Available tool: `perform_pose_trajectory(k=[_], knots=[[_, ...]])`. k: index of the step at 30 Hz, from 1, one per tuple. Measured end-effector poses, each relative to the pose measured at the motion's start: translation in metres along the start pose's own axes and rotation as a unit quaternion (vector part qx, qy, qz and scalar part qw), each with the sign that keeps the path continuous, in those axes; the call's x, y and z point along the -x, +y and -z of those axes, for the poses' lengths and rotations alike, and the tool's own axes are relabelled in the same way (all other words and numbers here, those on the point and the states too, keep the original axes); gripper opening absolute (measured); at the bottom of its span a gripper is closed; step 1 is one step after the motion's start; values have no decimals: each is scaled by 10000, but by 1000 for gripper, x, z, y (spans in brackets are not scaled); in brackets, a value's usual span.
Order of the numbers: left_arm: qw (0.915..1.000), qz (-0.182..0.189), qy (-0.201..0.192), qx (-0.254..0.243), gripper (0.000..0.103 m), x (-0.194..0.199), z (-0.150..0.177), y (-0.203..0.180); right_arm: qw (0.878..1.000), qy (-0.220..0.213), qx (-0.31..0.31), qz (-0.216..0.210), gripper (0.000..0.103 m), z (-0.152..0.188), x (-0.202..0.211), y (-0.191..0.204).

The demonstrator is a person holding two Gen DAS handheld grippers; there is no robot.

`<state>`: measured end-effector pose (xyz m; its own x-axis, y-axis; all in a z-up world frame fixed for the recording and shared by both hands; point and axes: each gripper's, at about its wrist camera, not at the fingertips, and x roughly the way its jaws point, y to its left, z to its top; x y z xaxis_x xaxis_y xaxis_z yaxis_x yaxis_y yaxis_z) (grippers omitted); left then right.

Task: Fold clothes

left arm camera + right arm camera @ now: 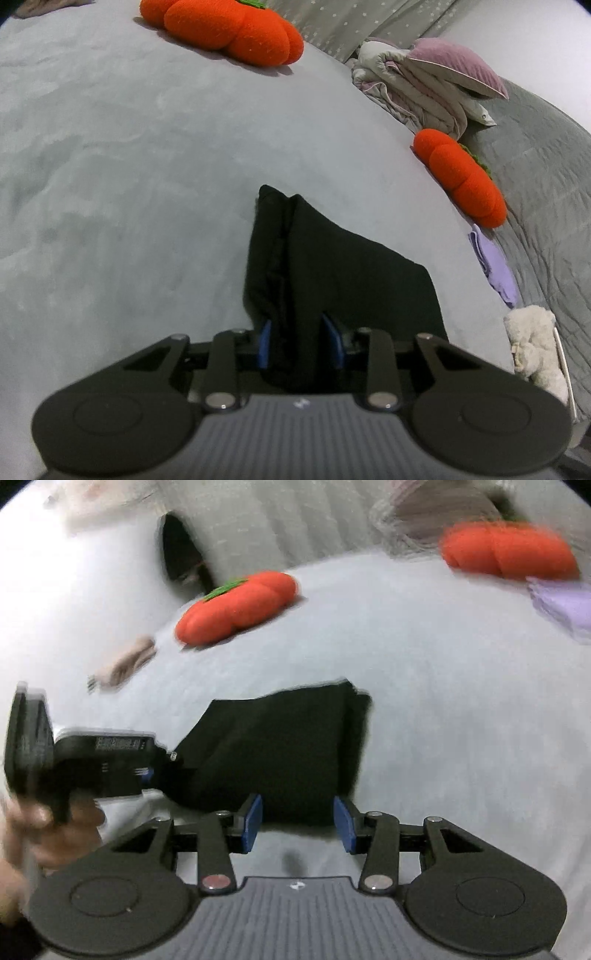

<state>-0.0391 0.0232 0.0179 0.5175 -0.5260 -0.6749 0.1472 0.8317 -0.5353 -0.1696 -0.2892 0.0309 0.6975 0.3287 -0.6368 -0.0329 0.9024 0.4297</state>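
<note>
I judge the fold partly done: my left gripper (301, 341) is clamped on the black garment (332, 266), which lies doubled on the bed (110, 166) ahead, right gripper (297, 821) apart and empty beside it, final folds left.

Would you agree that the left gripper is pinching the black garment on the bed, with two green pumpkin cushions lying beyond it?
Not quite: the pumpkin cushions are orange, as the left wrist view shows. Otherwise yes: the left gripper is pinching the black garment on the bed.
</note>
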Motion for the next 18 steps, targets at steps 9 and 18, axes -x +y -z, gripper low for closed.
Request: perform_pose_trajectory(k=[9, 18], knots=[[10000, 10, 38, 58, 29, 0, 0, 3, 9730, 174, -2139, -846, 48, 3, -25, -49], [10000, -17, 43, 55, 29, -2, -1, 2, 9577, -143, -2681, -1033, 49, 5, -39, -54]])
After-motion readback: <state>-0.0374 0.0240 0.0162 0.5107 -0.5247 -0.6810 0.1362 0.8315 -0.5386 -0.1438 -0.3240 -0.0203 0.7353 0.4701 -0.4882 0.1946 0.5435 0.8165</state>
